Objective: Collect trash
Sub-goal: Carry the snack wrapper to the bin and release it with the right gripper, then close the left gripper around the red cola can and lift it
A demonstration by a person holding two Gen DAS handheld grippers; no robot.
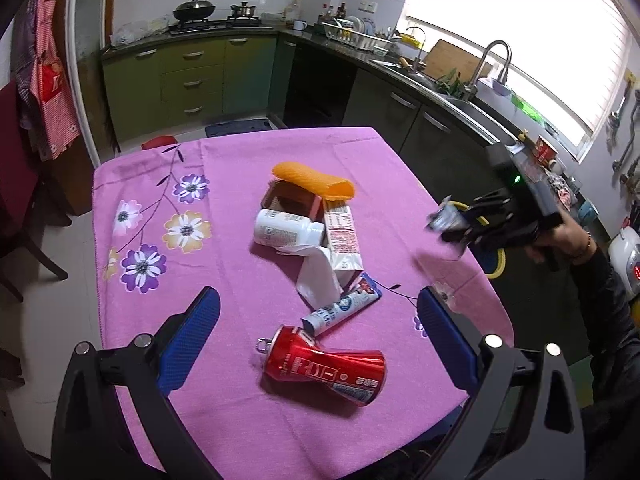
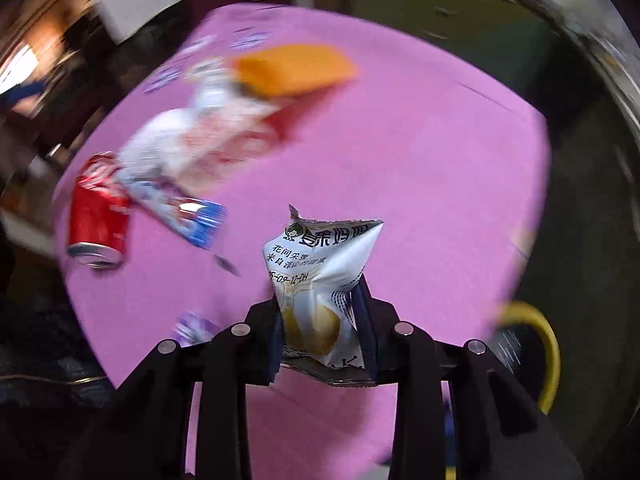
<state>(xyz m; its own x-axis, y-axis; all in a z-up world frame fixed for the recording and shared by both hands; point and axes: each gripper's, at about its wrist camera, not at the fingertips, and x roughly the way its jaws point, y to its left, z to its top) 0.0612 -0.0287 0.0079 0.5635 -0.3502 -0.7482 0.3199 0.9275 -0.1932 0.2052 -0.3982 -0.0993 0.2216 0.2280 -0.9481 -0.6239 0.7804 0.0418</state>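
Observation:
On the pink flowered tablecloth [image 1: 160,184] lies a pile of trash: a crushed red can [image 1: 328,368], a toothpaste tube [image 1: 344,308], a white tissue [image 1: 320,276], a pink-and-white carton [image 1: 344,236], a white bottle [image 1: 284,232] and a brown box [image 1: 292,200] under an orange sponge [image 1: 312,182]. My left gripper [image 1: 318,294] hovers open over the near end of the pile, its blue pads [image 1: 192,336] wide apart. My right gripper [image 2: 324,320] is shut on a white snack wrapper [image 2: 320,264]. It hangs at the table's right edge, held by a person's hand [image 1: 560,236].
A yellow-rimmed bin [image 2: 544,344] stands on the floor beyond the table's right edge. Green kitchen cabinets [image 1: 192,80] and a sink counter [image 1: 460,100] run behind and to the right. A dark wooden chair [image 1: 16,200] stands at the left.

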